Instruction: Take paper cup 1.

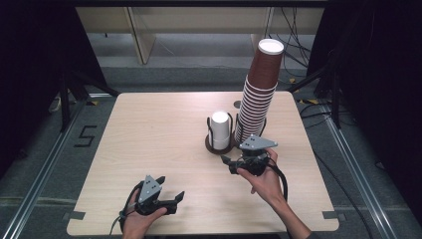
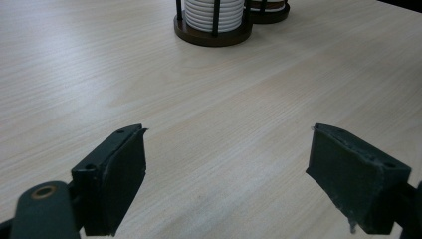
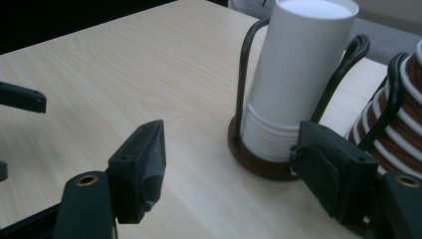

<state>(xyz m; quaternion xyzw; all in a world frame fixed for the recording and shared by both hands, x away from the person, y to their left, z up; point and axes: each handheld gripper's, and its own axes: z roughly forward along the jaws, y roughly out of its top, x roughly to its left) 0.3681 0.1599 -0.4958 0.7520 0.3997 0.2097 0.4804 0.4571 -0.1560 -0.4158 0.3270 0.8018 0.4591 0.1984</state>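
A short stack of white paper cups [image 1: 220,128] stands upside down in a dark wire holder [image 1: 219,147] near the table's middle. Right beside it rises a tall, leaning stack of brown cups [image 1: 259,94] in a second holder. My right gripper [image 1: 228,164] hovers just in front of the two holders, pointing left, open, with nothing between its jaws. In the right gripper view the white cups [image 3: 298,64] stand close ahead and the brown cups [image 3: 398,124] at the right edge. My left gripper [image 1: 170,187] rests low near the front left, open and empty [image 2: 229,134].
The light wooden table [image 1: 149,139] lies bare to the left of the holders. Its front edge runs just below both hands. Black curtains, cables and metal floor rails surround it. A jaw of the left gripper [image 3: 22,97] shows at the right gripper view's left edge.
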